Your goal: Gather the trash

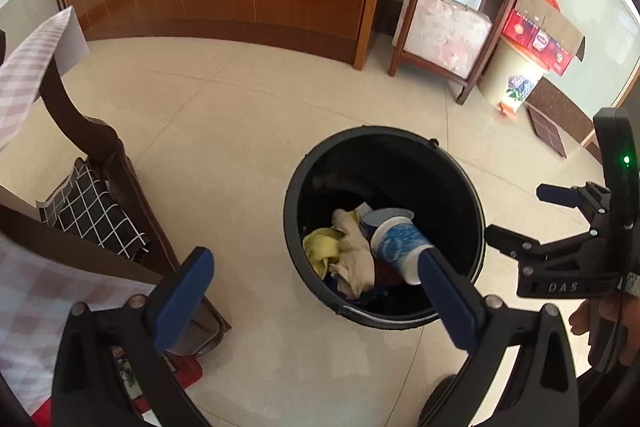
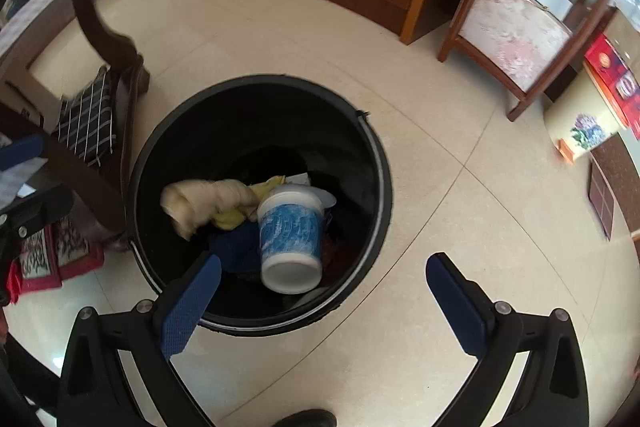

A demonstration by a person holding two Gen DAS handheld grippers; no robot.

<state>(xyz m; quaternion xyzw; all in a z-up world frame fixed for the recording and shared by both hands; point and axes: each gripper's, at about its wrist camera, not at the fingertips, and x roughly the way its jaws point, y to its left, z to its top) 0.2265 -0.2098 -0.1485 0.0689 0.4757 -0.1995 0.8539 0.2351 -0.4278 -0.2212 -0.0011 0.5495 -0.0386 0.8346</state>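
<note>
Black bin (image 2: 372,131) on tile floor holds blue-white cup (image 2: 290,231) on its side, base toward the tongs, with rags (image 2: 208,203) beside it. Right gripper (image 2: 324,303) and left gripper (image 1: 316,291): both spread wide, empty, above the near rim; right is nearer the cup.

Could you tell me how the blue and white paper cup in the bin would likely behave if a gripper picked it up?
The paper cup looks empty, so probably light. Its thin walls would likely crush under a firm squeeze. Lying tilted on the loose cloths in the black bin, it may roll or slide when nudged.
</note>
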